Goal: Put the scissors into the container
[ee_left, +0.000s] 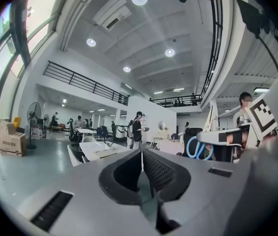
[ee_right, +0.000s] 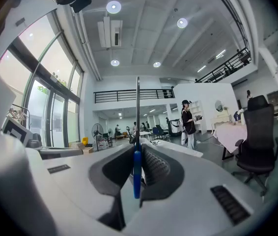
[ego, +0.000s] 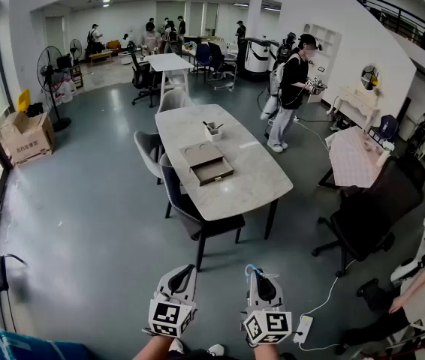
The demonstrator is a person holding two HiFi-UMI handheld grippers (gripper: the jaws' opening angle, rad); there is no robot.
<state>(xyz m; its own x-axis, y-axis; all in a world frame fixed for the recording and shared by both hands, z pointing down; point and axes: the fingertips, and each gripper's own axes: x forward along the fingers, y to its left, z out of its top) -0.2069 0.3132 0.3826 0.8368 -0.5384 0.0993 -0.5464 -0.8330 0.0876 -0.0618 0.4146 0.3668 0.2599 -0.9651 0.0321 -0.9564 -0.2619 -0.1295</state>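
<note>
In the head view, a long white stone-topped table (ego: pixel 251 188) stands well ahead. A small white square container (ego: pixel 213 133) sits near its far end, and a flat brown tray (ego: pixel 207 163) lies toward the middle. At the bottom edge, the left gripper (ego: pixel 185 271) and right gripper (ego: pixel 257 275) are well short of the table. The pale blue loop of the blue-handled steel scissors (ego: pixel 251 269) peeks out at the right one's tip. In the left gripper view, the jaws are pressed together with nothing between them. In the right gripper view, the jaws pinch the scissors by the blue handle, edge-on. Their long axis runs along the jaws, with the closed blades pointing forward and somewhat up. They look light and stiff, but the smooth handle could swivel in the pinch, so a firm hold near the pivot seems safest. The blade tips should enter the container first.
</note>
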